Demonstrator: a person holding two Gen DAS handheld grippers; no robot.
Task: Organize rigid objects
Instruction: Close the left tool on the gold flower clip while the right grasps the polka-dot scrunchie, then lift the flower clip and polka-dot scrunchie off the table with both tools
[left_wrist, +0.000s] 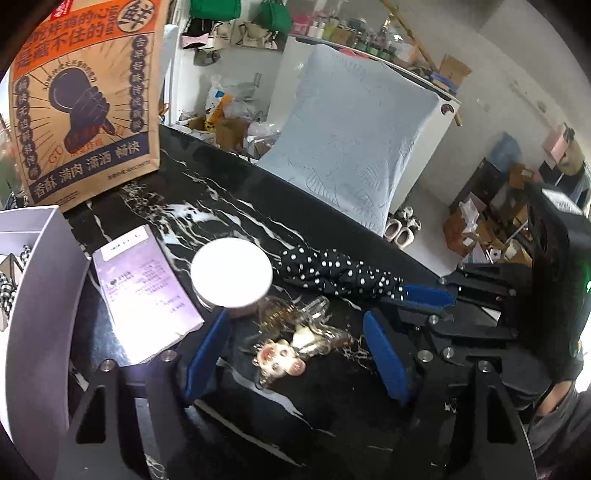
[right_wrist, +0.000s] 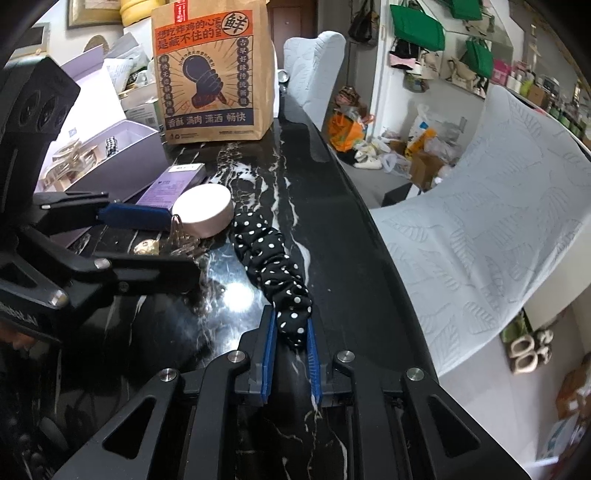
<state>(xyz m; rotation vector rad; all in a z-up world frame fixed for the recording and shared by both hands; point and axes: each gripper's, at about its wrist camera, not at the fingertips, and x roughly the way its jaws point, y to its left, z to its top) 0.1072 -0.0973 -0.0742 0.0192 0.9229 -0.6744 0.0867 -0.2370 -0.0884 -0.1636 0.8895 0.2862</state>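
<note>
Paper bag, kraft, standing on black marble table: orange band reads "想吃炸鸡的心 是藏不住的"; round seal "鲜". Bottom dark strip: "香酥 满肉 潇洒 畅快". Side columns of characters too small for sure reading. Same bag in left wrist view, same strip legible. Purple box: printed text present, illegible.

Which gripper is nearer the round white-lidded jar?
Left. The left gripper sits open just short of the round white-lidded jar; the right gripper is farther back, closed on the polka-dot black scrunchie.
</note>
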